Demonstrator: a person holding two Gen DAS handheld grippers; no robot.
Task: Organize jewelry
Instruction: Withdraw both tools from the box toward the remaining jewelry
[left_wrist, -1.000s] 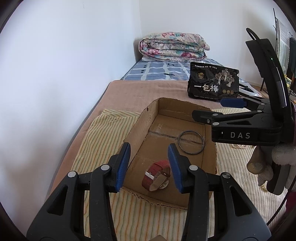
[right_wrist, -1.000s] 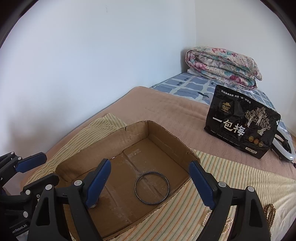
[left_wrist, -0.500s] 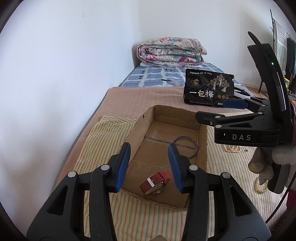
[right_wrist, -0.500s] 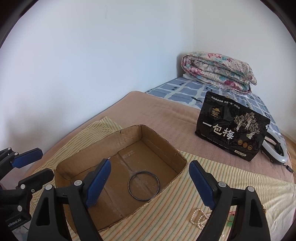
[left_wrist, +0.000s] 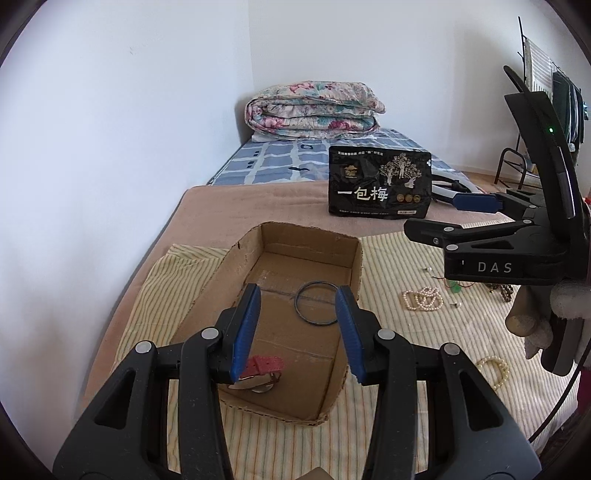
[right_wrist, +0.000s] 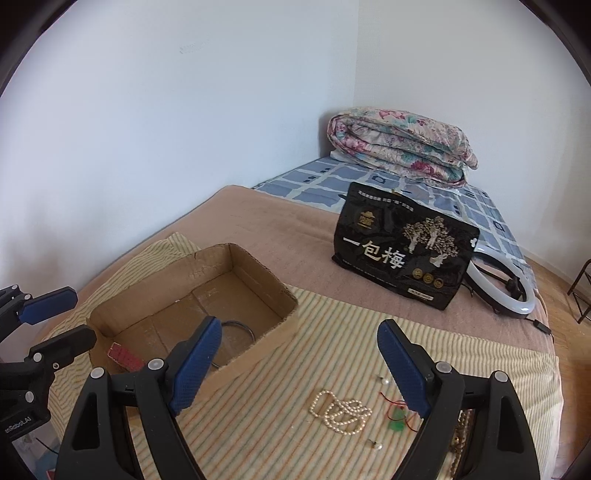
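Both tongs are released and empty: left gripper, right gripper. The pearl necklace lies coiled on the striped cloth beside the cardboard box. It looks light, limp and slippery; better pinch the bunched loops.

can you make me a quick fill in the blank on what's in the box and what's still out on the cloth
1. The red watch and the dark ring lie inside the ____ box.
2. The pearl necklace lies outside the box, on the ____ cloth.
3. The black bag stands upright ____ the box, on the brown blanket.
4. Both the left gripper and the right gripper hold ____.

Missing words: cardboard; striped; beyond; nothing
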